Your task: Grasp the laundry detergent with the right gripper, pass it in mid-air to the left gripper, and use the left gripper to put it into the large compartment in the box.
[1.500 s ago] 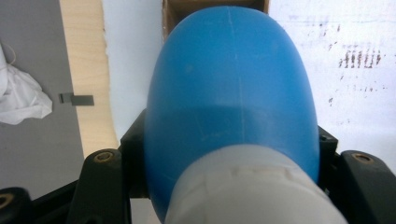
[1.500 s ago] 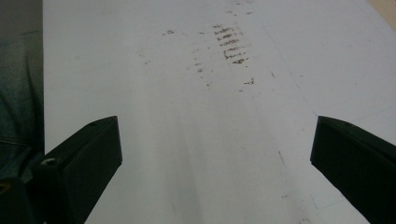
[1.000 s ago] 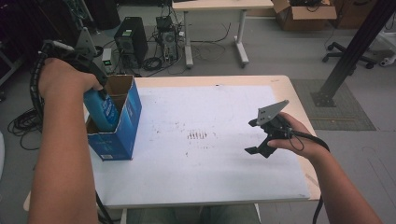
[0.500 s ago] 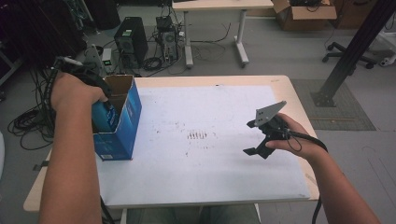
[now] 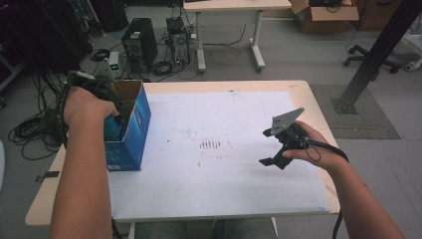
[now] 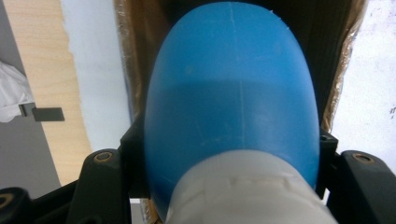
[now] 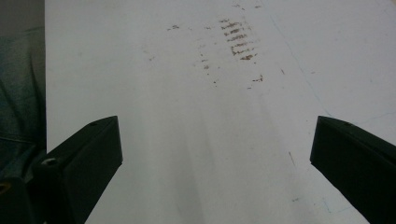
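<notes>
An open-topped blue cardboard box (image 5: 133, 130) stands at the table's left edge. A blue plastic bottle (image 6: 233, 102) with a white cap is gripped between the jaws of my left gripper (image 6: 231, 154). It hangs bottom-first in the box's brown-lined opening. From above, the bottle (image 5: 113, 130) sits low inside the box under the left hand, which hides most of the left gripper (image 5: 107, 107). My right gripper (image 5: 268, 147) hovers over the right half of the white table sheet (image 5: 224, 114). Its jaws stand wide apart with nothing between them (image 7: 217, 140).
Brown smudge marks (image 5: 210, 144) sit mid-sheet, ahead of the right gripper. On the floor behind the table are a computer tower (image 5: 137, 47), tangled cables (image 5: 35, 129), a second desk (image 5: 229, 30) and a black post (image 5: 373, 59).
The left hand has sunk, carrying the blue bottle from above the box rim down into the box. The right gripper has stayed put.
</notes>
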`<act>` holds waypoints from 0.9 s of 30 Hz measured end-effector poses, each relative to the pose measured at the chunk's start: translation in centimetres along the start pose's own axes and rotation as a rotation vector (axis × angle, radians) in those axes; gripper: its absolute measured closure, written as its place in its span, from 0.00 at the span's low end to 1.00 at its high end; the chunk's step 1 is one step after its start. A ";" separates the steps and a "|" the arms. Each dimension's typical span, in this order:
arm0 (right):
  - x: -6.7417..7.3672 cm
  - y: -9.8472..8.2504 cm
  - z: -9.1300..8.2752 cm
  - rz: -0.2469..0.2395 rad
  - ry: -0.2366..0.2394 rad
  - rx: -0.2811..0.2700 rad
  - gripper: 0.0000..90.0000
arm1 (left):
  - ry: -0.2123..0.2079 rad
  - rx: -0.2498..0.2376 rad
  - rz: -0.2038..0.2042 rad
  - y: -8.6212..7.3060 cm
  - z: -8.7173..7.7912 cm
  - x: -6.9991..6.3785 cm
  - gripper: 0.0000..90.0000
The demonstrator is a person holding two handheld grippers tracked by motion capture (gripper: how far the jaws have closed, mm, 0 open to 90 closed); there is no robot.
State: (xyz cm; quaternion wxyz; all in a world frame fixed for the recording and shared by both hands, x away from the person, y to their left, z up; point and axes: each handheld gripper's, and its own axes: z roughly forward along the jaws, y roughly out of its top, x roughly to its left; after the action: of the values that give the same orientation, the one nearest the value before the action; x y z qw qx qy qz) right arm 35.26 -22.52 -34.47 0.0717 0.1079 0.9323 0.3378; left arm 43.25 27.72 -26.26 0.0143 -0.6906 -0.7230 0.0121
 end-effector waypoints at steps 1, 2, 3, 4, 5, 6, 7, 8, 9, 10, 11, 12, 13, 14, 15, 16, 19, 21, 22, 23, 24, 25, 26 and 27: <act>0.0 0.0 0.0 0.000 0.000 0.000 0.03 | -0.001 -0.001 0.000 0.0 0.2 -0.1 0.43; 0.0 0.0 0.0 0.003 0.000 0.001 0.03 | -0.001 0.004 0.002 0.1 0.3 -0.1 0.43; 0.0 -0.1 0.0 0.003 0.001 0.001 0.03 | -0.002 0.007 0.004 0.1 0.5 -0.2 0.43; 0.0 -0.1 0.0 0.003 0.001 0.001 0.03 | -0.002 0.007 0.004 0.1 0.5 -0.2 0.43; 0.0 -0.1 0.0 0.003 0.002 0.000 0.03 | -0.001 0.004 0.002 0.2 0.7 -0.3 0.43; 0.0 -0.1 0.0 0.003 0.002 0.000 0.03 | 0.000 0.006 0.004 0.2 0.8 -0.3 0.43; 0.0 -0.1 0.0 0.002 0.002 0.000 0.03 | 0.000 0.001 0.005 0.2 1.0 -0.3 0.43; 0.0 -0.1 0.0 0.002 0.002 0.000 0.03 | 0.001 0.003 0.005 0.3 1.1 -0.3 0.43; 0.0 -0.1 0.0 0.002 0.002 0.000 0.03 | 0.001 0.003 0.005 0.3 1.1 -0.3 0.43; 0.0 -0.2 0.0 0.004 0.002 0.000 0.03 | 0.004 0.008 0.008 0.3 1.3 -0.3 0.43; 0.0 -0.2 0.0 0.004 0.002 0.000 0.03 | 0.004 0.008 0.008 0.3 1.3 -0.3 0.43; 0.1 -0.2 0.0 0.004 0.002 0.000 0.03 | 0.007 0.007 0.007 0.3 1.5 -0.3 0.43; 0.1 -0.2 0.1 0.005 0.004 0.000 0.03 | 0.004 0.011 0.007 0.3 1.6 -0.2 0.43; 0.1 -0.2 0.1 0.005 0.004 0.000 0.03 | 0.004 0.011 0.007 0.3 1.6 -0.2 0.43; 0.1 -0.3 0.1 0.007 0.002 -0.001 0.03 | 0.002 0.010 0.006 0.3 1.8 -0.2 0.43; 0.1 -0.3 0.1 0.006 0.003 -0.001 0.03 | 0.004 0.015 0.008 0.4 2.1 -0.1 0.43; 0.1 -0.3 0.2 0.007 0.004 0.000 0.03 | 0.000 0.016 0.008 0.4 2.4 -0.1 0.43; 0.1 -0.3 0.2 0.007 0.005 0.000 0.03 | 0.002 0.021 0.009 0.4 2.7 0.0 0.43; 0.1 -0.3 0.2 0.007 0.005 0.000 0.03 | 0.002 0.021 0.009 0.4 2.7 0.0 0.43; 0.1 -0.3 0.2 0.006 0.005 0.000 0.03 | 0.001 0.023 0.011 0.5 2.9 0.0 0.43; 0.1 -0.3 0.3 0.007 0.006 0.000 0.03 | 0.001 0.024 0.012 0.5 3.0 0.0 0.43; 0.2 -0.3 0.3 0.006 0.007 0.000 0.03 | 0.001 0.026 0.014 0.5 3.1 0.0 0.43; 0.2 -0.3 0.3 0.006 0.006 0.001 0.03 | 0.001 0.026 0.014 0.5 3.1 0.0 0.43; 0.2 -0.3 0.3 0.006 0.006 0.001 0.03 | -0.001 0.030 0.013 0.5 3.3 0.0 0.43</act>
State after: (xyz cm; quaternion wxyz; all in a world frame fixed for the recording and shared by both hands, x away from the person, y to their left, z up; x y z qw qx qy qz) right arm 35.12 -22.51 -34.92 0.0677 0.1097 0.9323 0.3380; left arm 43.64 27.78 -29.55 0.0240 -0.6951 -0.7182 0.0233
